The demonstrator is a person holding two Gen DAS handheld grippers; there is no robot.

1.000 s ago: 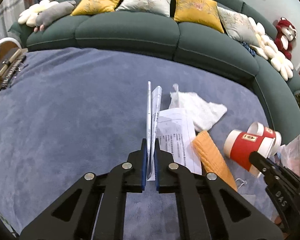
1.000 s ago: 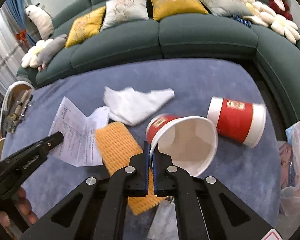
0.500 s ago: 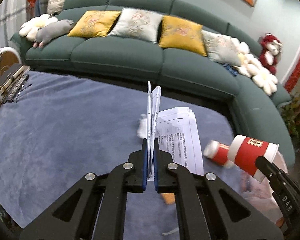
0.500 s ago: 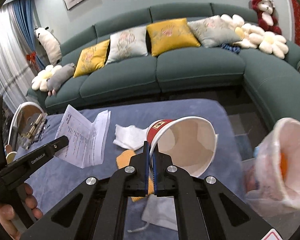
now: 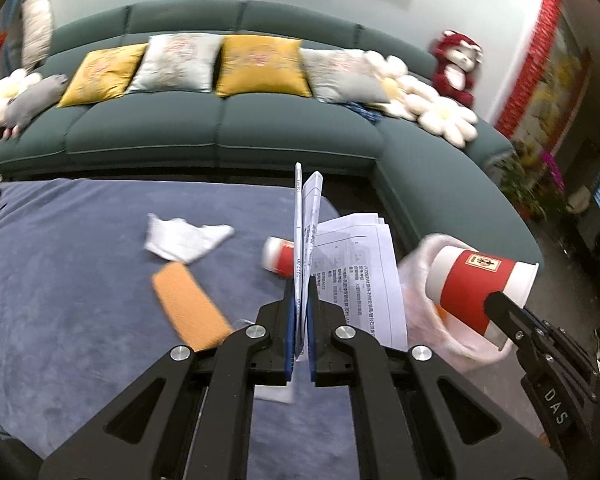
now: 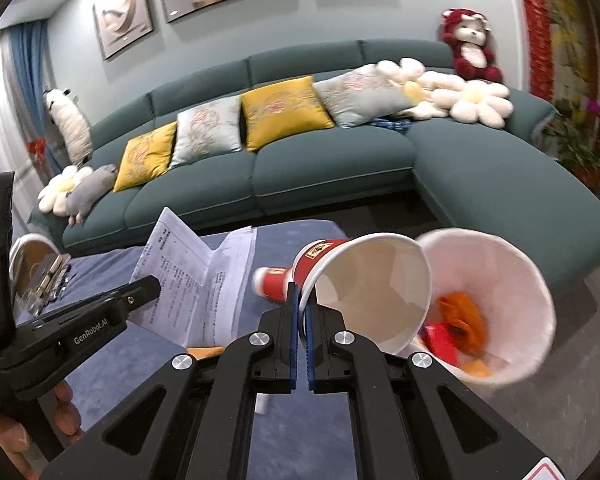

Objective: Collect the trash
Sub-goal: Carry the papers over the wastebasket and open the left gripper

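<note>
My left gripper (image 5: 300, 300) is shut on folded printed paper sheets (image 5: 354, 276), held above the blue-grey table. The same sheets (image 6: 198, 280) and the left gripper (image 6: 150, 286) show at the left of the right wrist view. My right gripper (image 6: 299, 300) is shut on the rim of a red-and-white paper cup (image 6: 364, 288), seen from the side as the cup (image 5: 480, 288) at the right of the left wrist view. Just right of the cup gapes a white bin bag (image 6: 496, 300) holding orange and red scraps. On the table lie a second red cup (image 5: 280, 256), a white tissue (image 5: 184, 238) and an orange sponge (image 5: 188, 306).
A green corner sofa (image 5: 220, 128) with cushions and plush toys curves behind and to the right of the table (image 5: 60, 280). At the table's far left stand a round tray and metal items (image 6: 40, 276). A hand (image 6: 16, 432) holds the left gripper. Bare floor (image 6: 580, 400) lies beside the bag.
Both grippers have lifted off the table with paper and cup and swung right. The white bin bag has come into view beside the cup; the sponge, tissue and second cup stay on the table.
</note>
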